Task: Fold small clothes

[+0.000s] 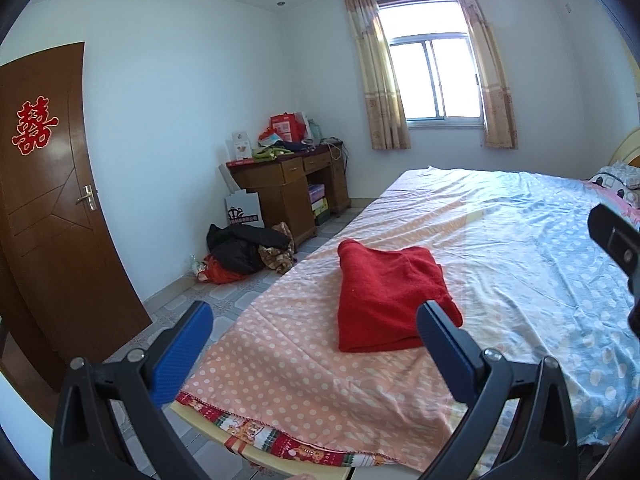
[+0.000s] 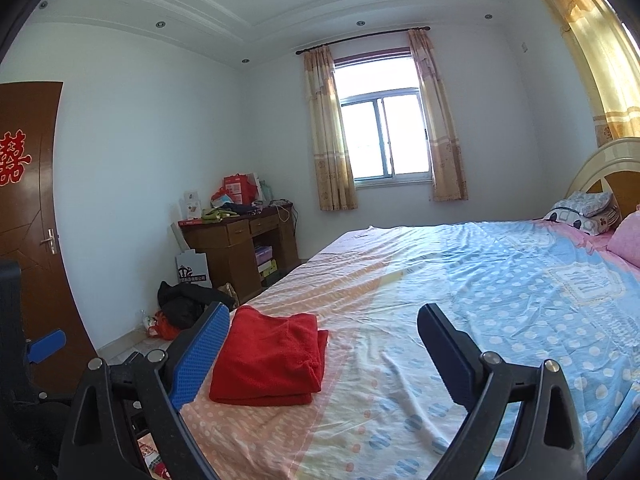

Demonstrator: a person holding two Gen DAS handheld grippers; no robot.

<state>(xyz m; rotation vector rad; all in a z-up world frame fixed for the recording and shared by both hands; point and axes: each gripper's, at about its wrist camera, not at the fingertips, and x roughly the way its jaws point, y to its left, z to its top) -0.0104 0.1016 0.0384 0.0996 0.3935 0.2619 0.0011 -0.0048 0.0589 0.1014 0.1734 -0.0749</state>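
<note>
A red garment [image 1: 390, 294] lies folded into a thick rectangle on the polka-dot bed sheet [image 1: 304, 360], near the bed's foot and left side. It also shows in the right wrist view [image 2: 272, 362]. My left gripper [image 1: 316, 344] is open and empty, held above the bed's foot end, short of the garment. My right gripper [image 2: 324, 352] is open and empty, to the right of the garment and above the sheet [image 2: 500, 280]. Part of the right gripper shows at the left view's right edge [image 1: 616, 240].
A wooden desk [image 1: 292, 184] piled with boxes stands in the far corner. Dark and red clothes [image 1: 244, 252] lie on the tiled floor beside the bed. A brown door [image 1: 44, 208] is at left. Pillows [image 2: 584, 212] and headboard are at right.
</note>
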